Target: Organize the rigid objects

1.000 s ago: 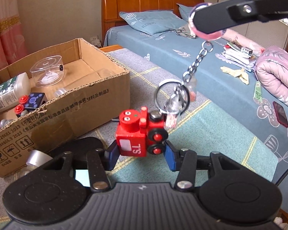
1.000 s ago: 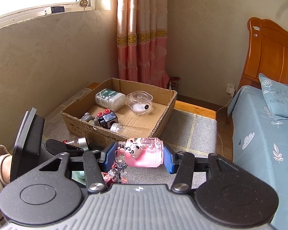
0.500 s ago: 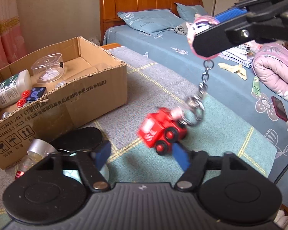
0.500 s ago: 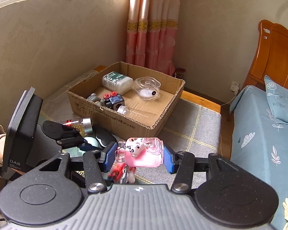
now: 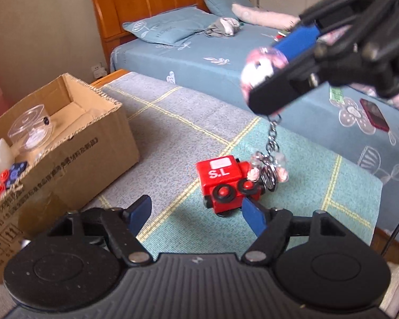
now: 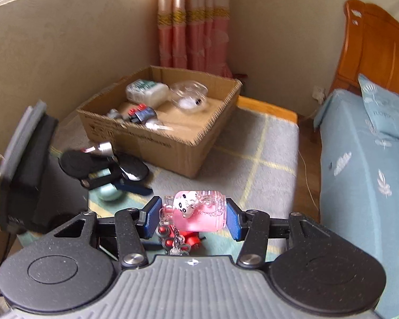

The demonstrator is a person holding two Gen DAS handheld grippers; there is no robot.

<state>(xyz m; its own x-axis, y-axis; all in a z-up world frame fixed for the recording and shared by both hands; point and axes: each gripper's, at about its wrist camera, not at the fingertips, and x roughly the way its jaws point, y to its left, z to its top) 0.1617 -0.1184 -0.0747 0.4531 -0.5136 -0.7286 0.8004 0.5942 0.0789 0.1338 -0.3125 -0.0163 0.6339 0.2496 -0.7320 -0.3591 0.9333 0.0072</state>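
Note:
My right gripper (image 6: 191,217) is shut on a pink keychain bottle (image 6: 199,211), seen from the side in the left wrist view (image 5: 263,66). Its chain (image 5: 272,138) hangs down to a ring (image 5: 268,172) tangled against a red toy train (image 5: 223,183) marked "S.L", which rests on the rug. My left gripper (image 5: 196,212) is open and empty, with the train just ahead by its right finger. The train shows partly under the bottle in the right wrist view (image 6: 173,239). An open cardboard box (image 5: 74,143) holding several items sits to the left.
The box (image 6: 173,143) holds a white bottle (image 6: 146,91), a clear round container (image 6: 190,97) and a small black toy (image 6: 142,113). A silver-capped bottle (image 6: 98,148) and a pale green ball (image 6: 109,191) lie by the box. A bed (image 5: 226,53) borders the rug.
My left gripper opened and let go of the red train, which dropped to the rug and now lies there. My right gripper lifted away with the bottle, chain still touching the train.

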